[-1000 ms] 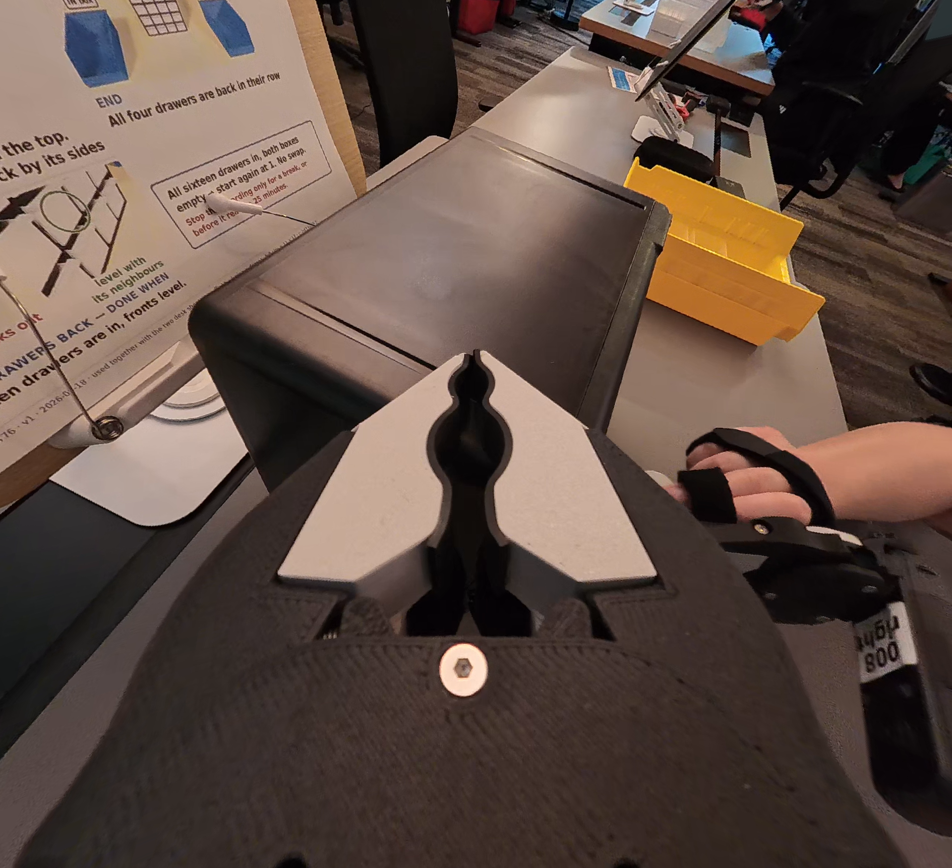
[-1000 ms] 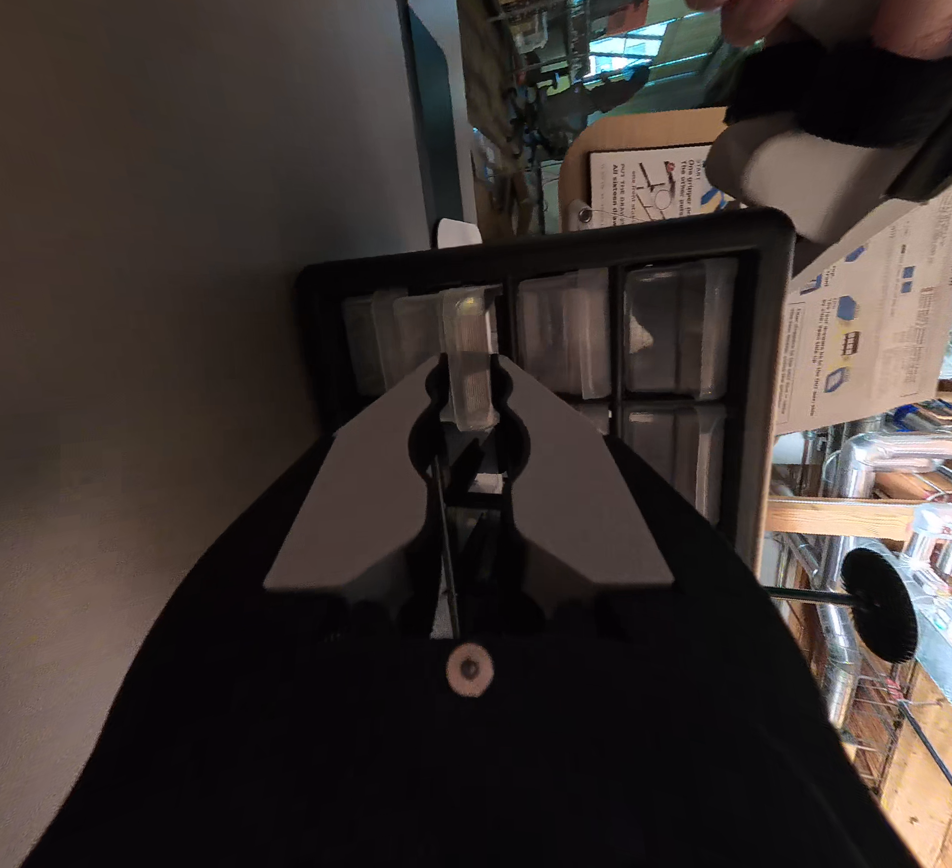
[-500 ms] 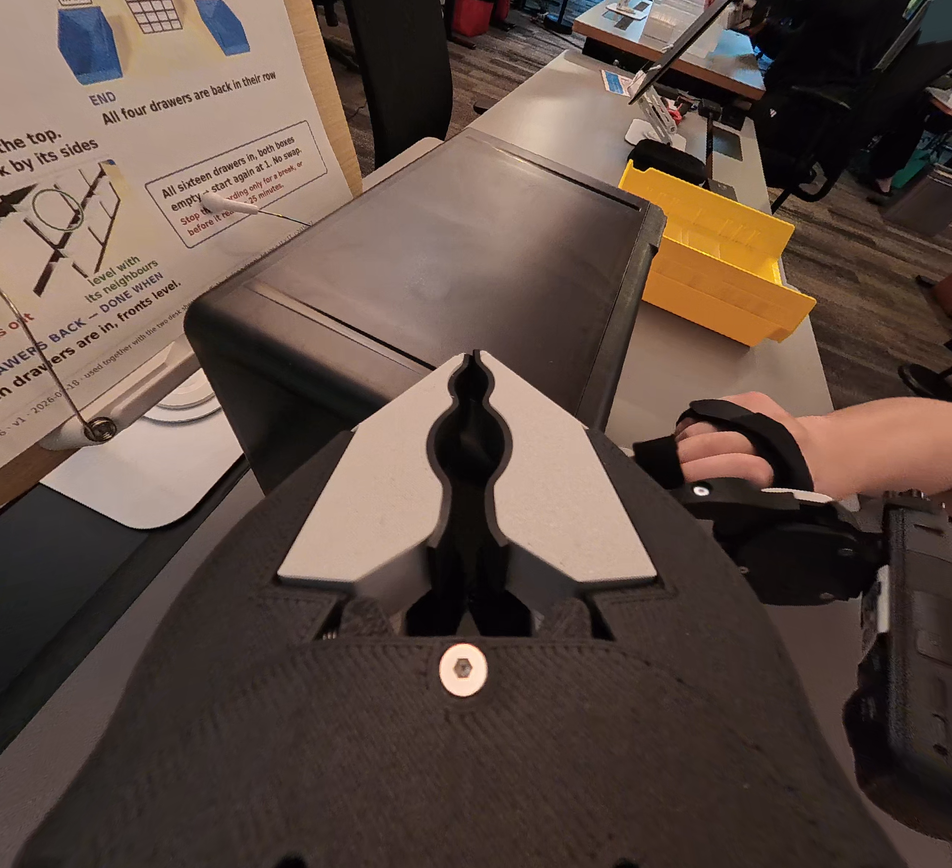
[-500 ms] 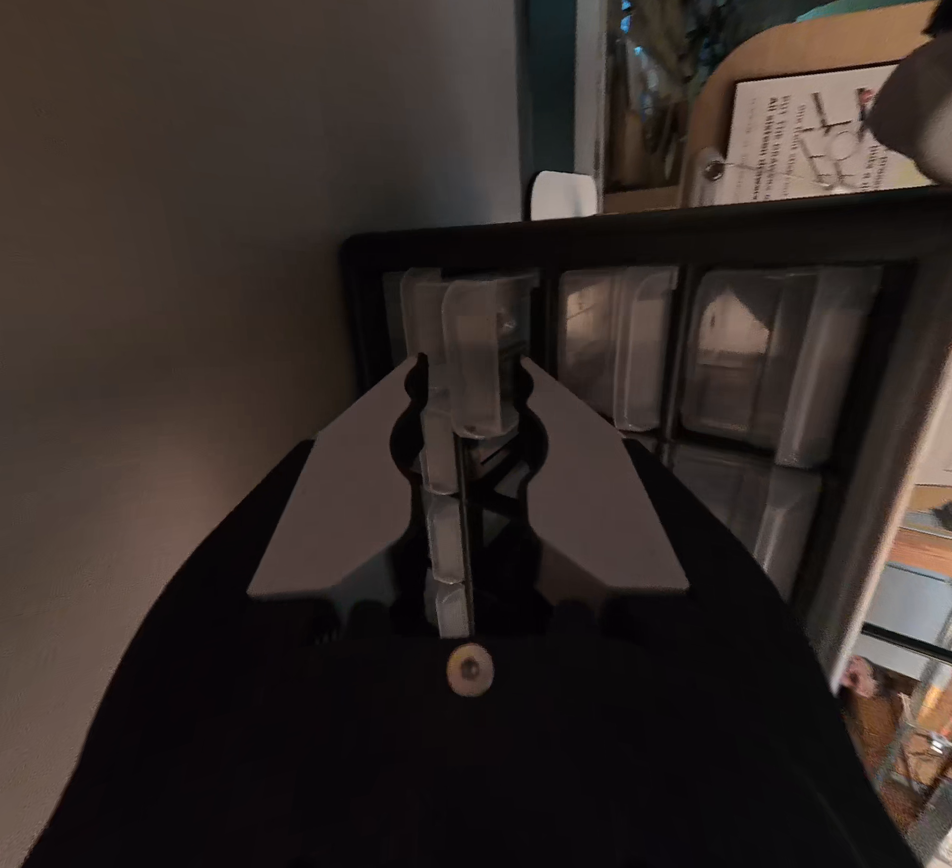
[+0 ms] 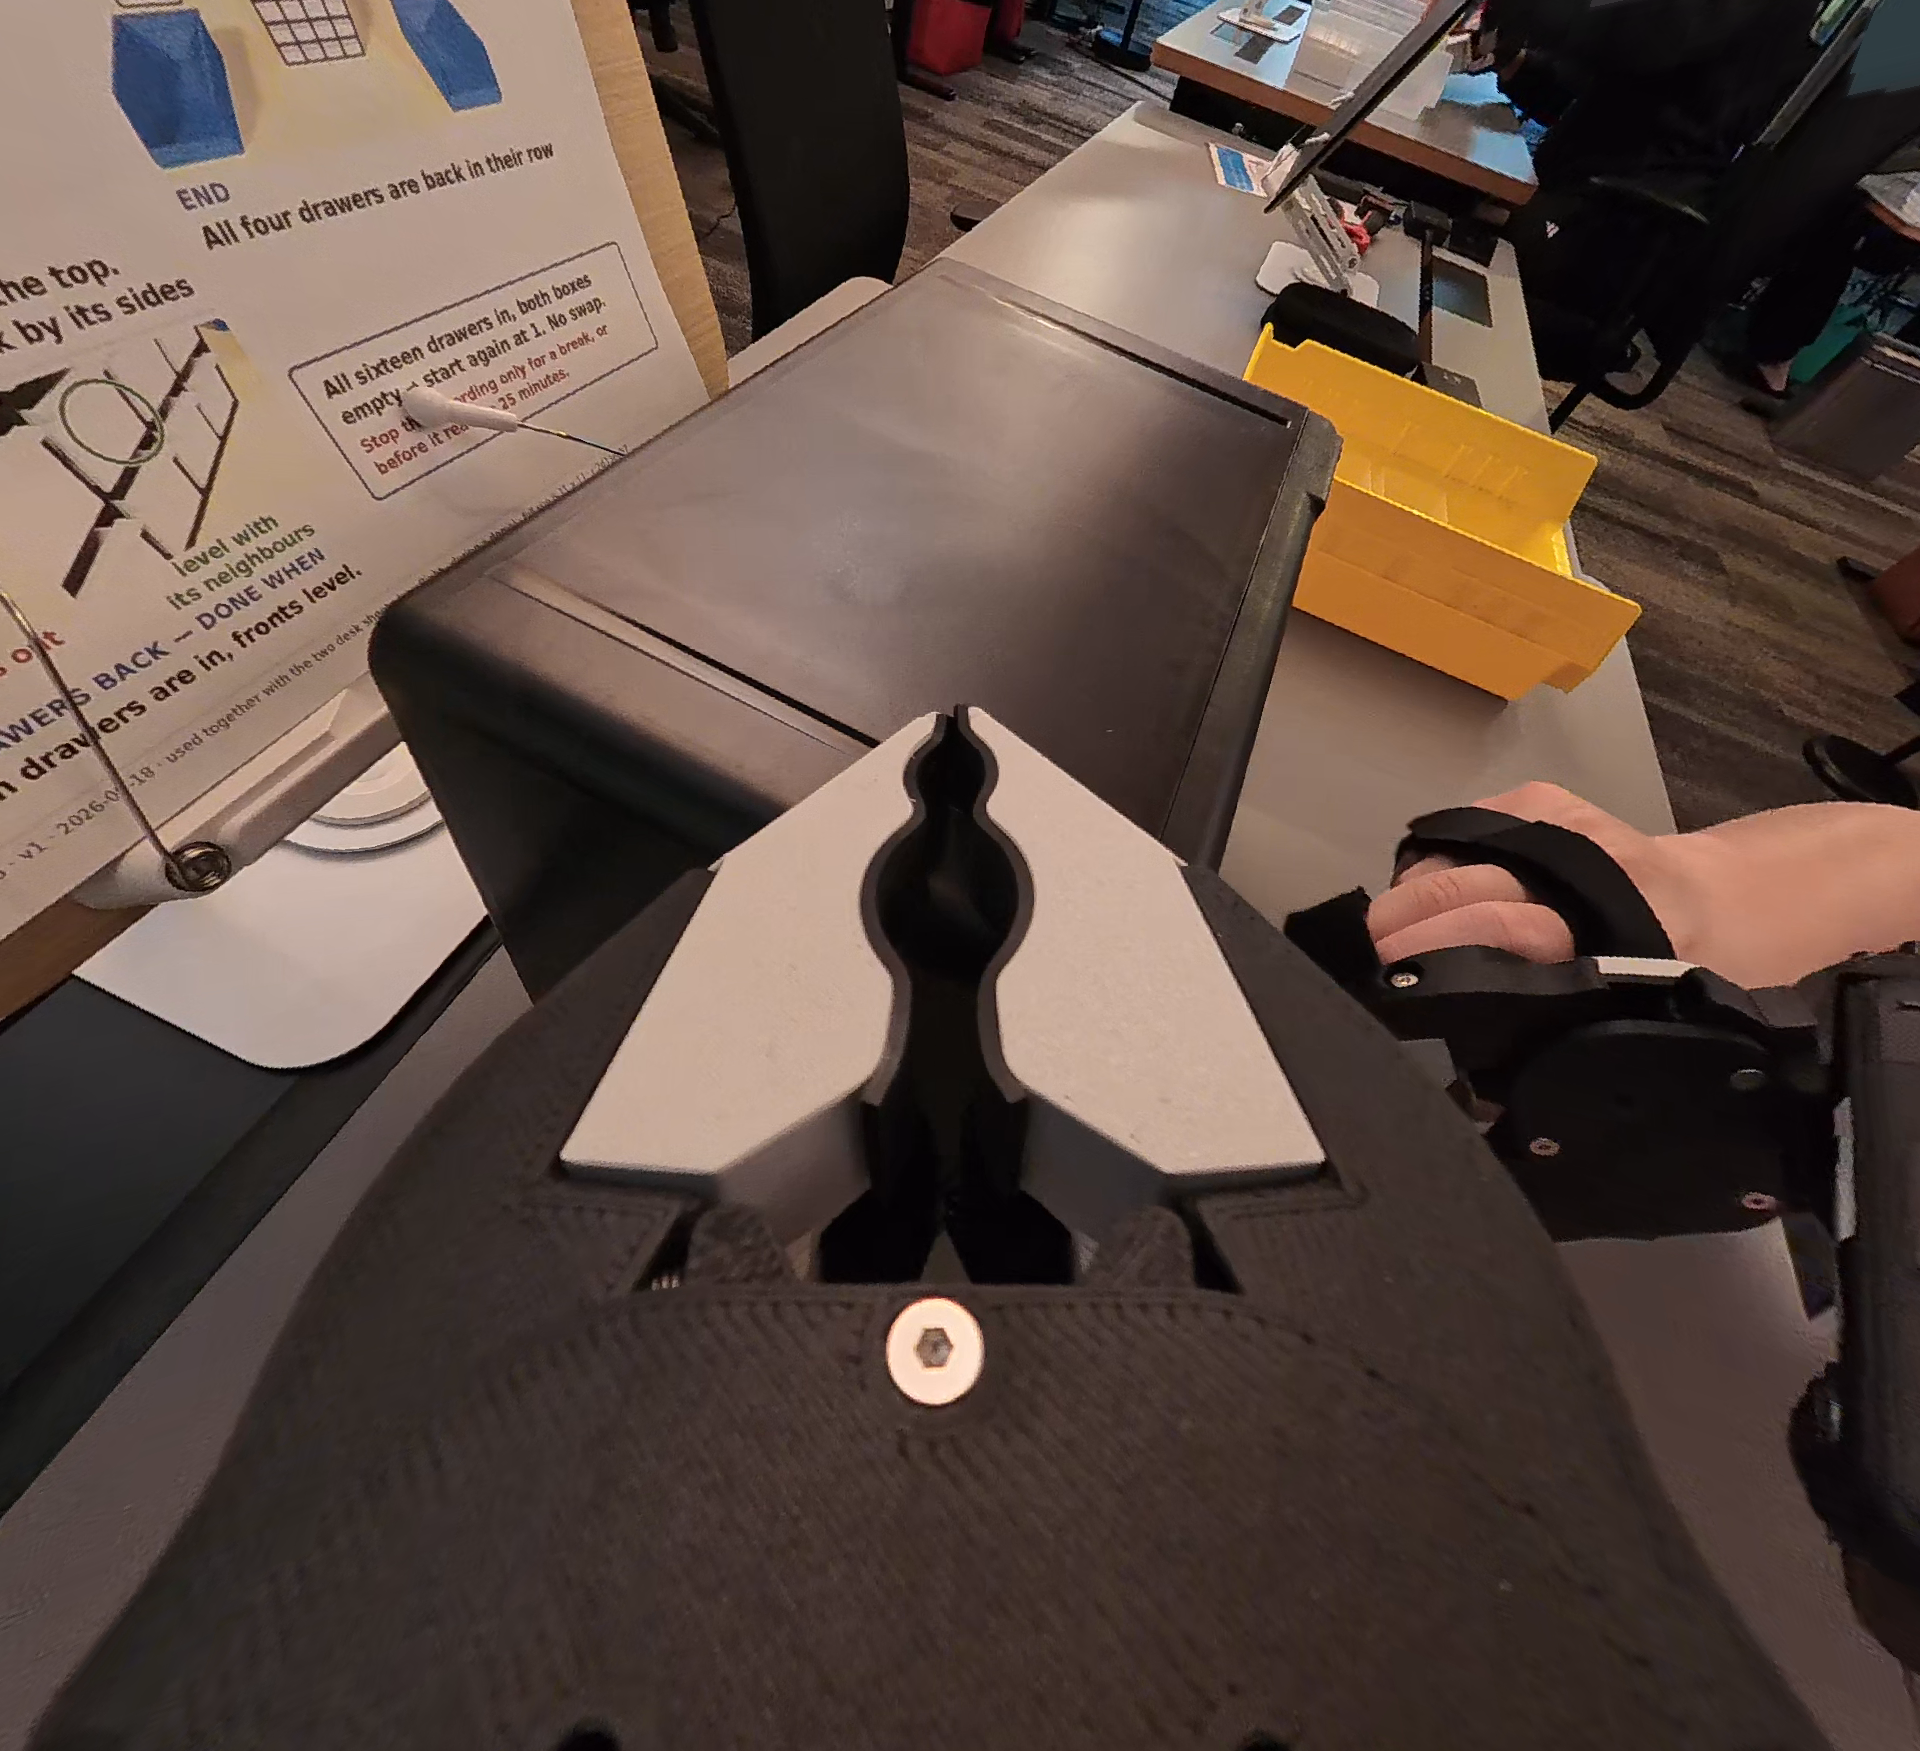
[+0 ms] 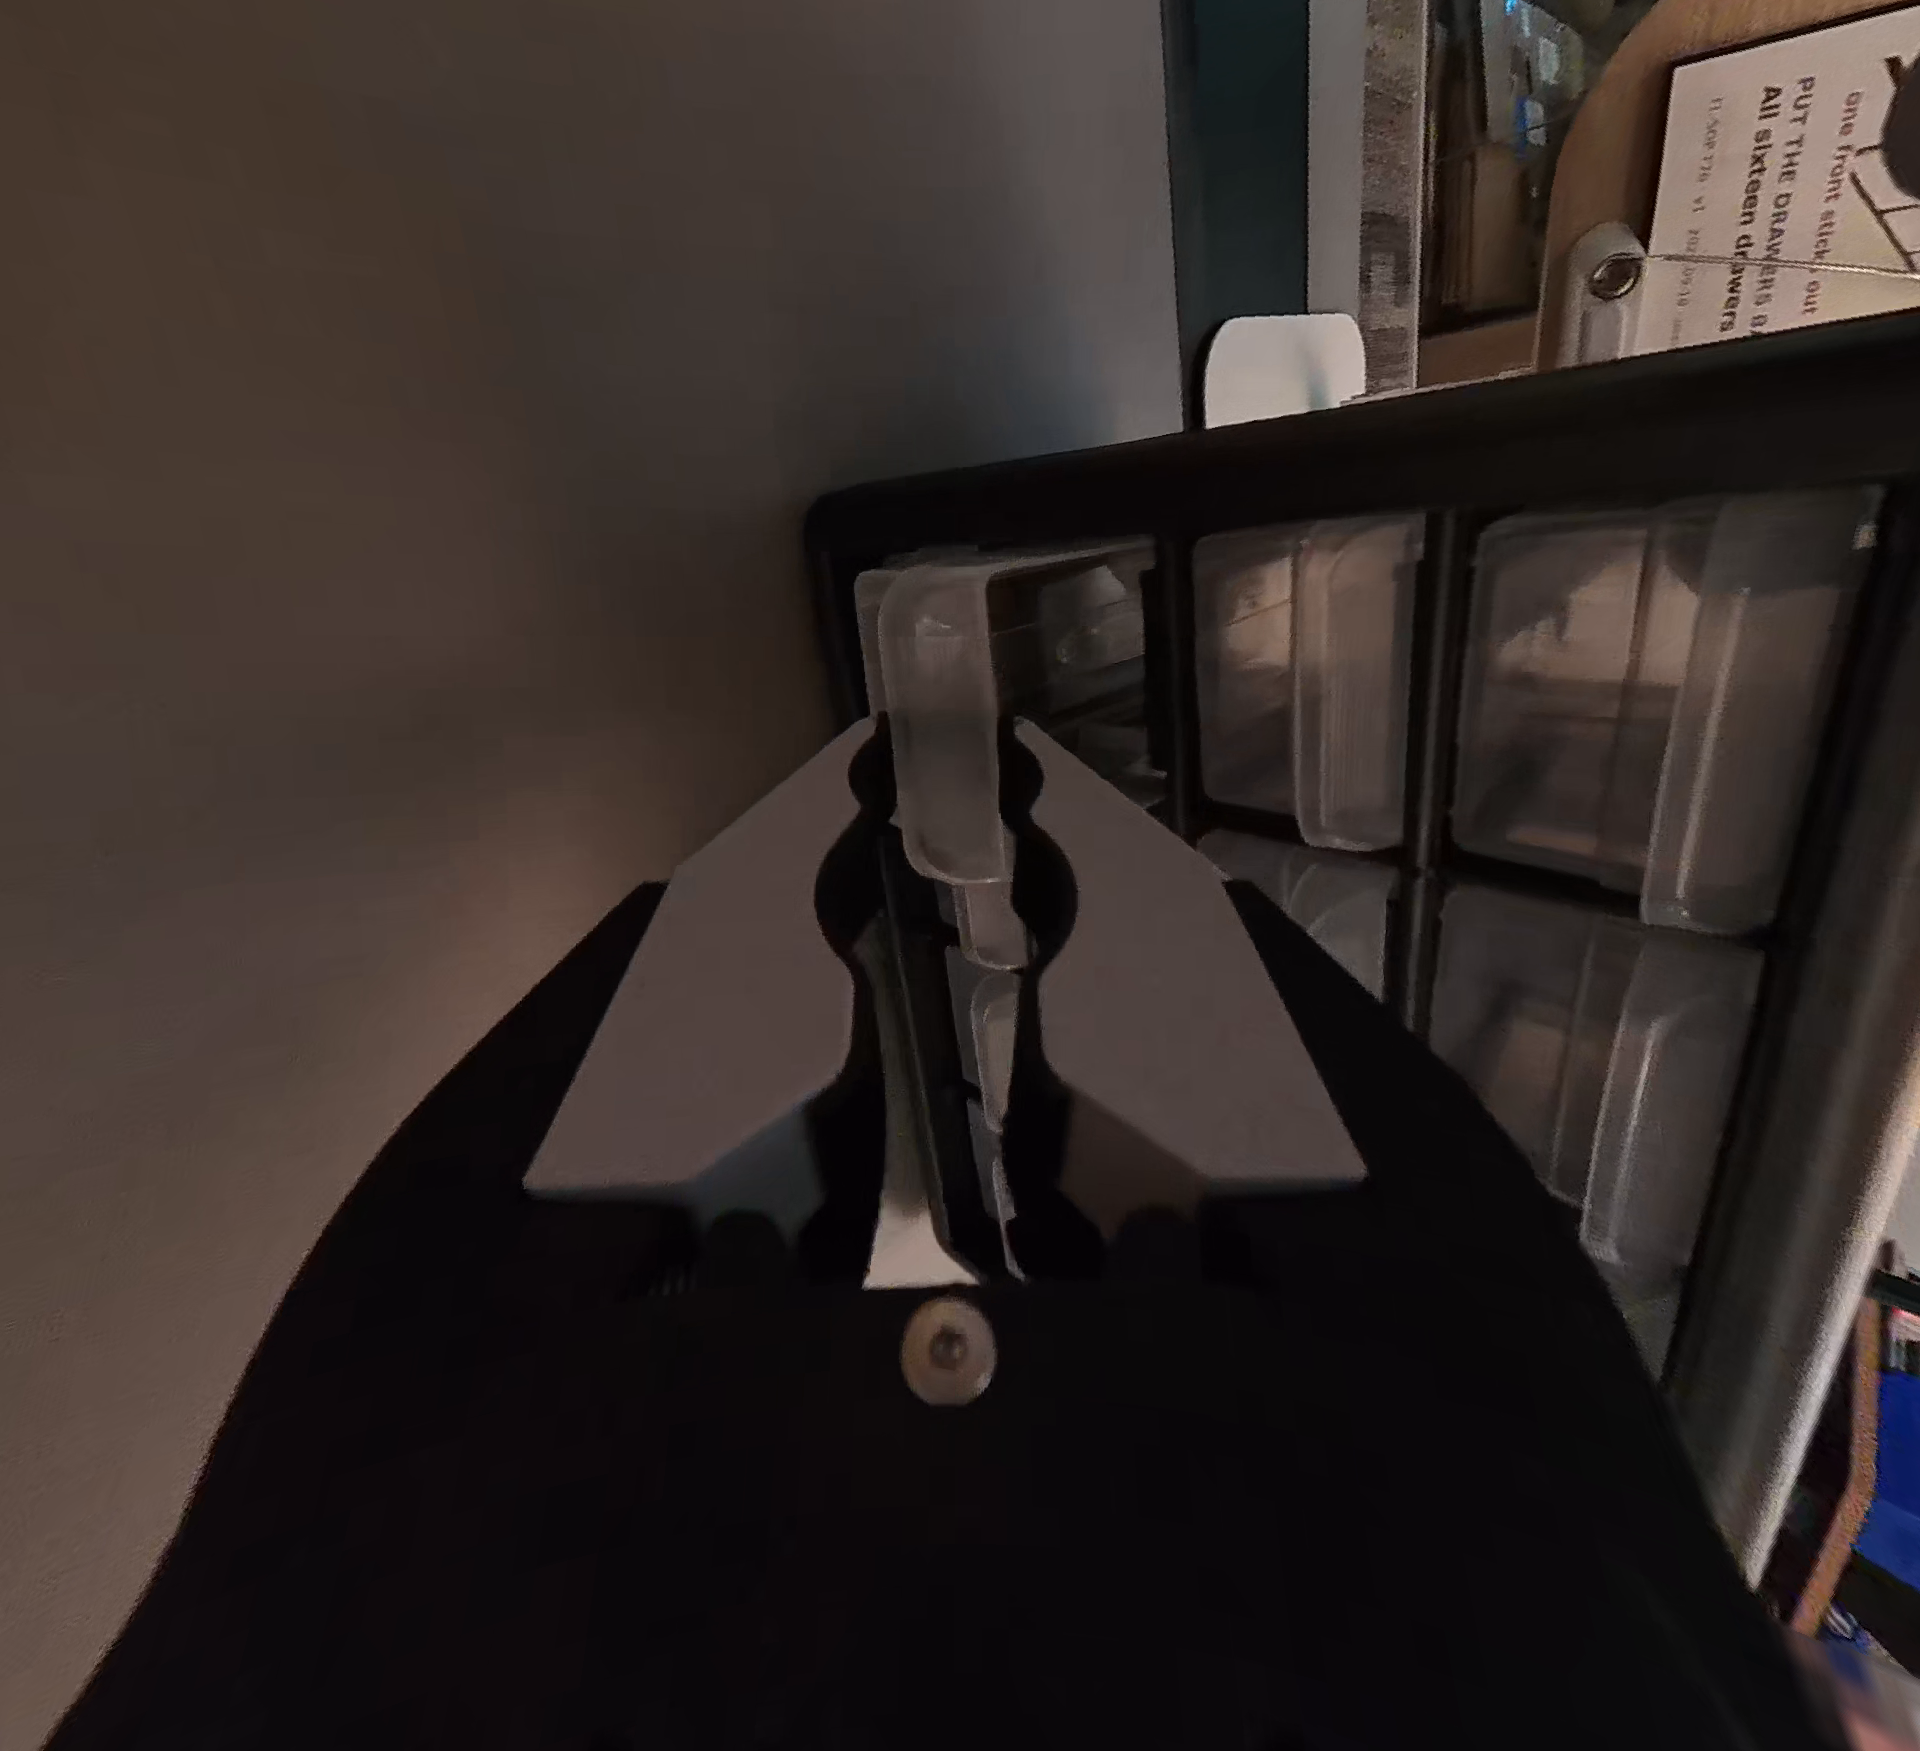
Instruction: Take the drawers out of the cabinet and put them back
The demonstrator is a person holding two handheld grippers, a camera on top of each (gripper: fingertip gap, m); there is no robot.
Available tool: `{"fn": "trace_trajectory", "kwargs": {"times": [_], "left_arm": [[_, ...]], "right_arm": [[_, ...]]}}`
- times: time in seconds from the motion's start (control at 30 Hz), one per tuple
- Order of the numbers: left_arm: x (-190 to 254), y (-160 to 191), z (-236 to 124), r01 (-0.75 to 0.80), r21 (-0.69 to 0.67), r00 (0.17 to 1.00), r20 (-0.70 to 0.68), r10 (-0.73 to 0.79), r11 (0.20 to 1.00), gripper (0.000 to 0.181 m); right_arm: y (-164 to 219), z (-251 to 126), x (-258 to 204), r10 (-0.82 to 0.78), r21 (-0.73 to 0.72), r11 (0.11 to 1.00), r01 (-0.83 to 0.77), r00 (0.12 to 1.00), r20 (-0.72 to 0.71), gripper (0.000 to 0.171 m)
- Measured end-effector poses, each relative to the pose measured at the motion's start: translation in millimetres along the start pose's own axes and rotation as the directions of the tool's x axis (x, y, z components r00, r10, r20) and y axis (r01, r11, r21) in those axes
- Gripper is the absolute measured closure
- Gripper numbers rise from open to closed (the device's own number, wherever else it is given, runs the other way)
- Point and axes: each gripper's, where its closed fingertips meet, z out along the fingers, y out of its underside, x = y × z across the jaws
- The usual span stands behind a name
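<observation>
The right claw [image 6: 948, 735] grips the clear handle of a corner drawer [image 6: 940, 725], which sticks a little out of the black cabinet [image 6: 1351, 454]. The neighbour drawers [image 6: 1340, 683] sit flush in their slots. The left claw [image 5: 958, 714] has its tips closed on nothing, and it is over the cabinet's rear top edge. A yellow bin [image 5: 1444, 548] lies just beside the cabinet on the grey desk [image 5: 1340, 797], with open desk in front of it.

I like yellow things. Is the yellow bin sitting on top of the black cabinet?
No, the yellow bin sits on the grey table beside the black cabinet, not on top.
</observation>
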Motion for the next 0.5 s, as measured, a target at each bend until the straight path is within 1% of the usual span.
{"fn": "trace_trajectory", "kwargs": {"times": [0.17,0.33,0.4,0.5], "left_arm": [[0.0,-0.1,0.1,0.003,0.002,1.000,-0.005,-0.003,1.000,0.181],[0.2,0.1,0.1,0.001,0.001,1.000,-0.003,-0.001,1.000,0.181],[0.3,0.1,0.0,-0.001,0.001,1.000,-0.003,0.001,1.000,0.181],[0.2,0.0,0.1,0.004,0.002,1.000,-0.006,-0.004,1.000,0.181]], "right_arm": [[-2.8,-17.9,-20.9,-0.055,-0.006,0.998,0.055,0.998,0.009,0.154],[0.1,-29.1,-39.0,-0.150,-0.062,0.987,0.147,0.987,-0.052,0.154],[1.4,-30.8,-41.4,-0.146,-0.067,0.988,0.142,0.987,-0.064,0.154],[-0.7,-33.9,-46.0,-0.094,-0.028,0.995,0.094,0.995,-0.018,0.153]]}}
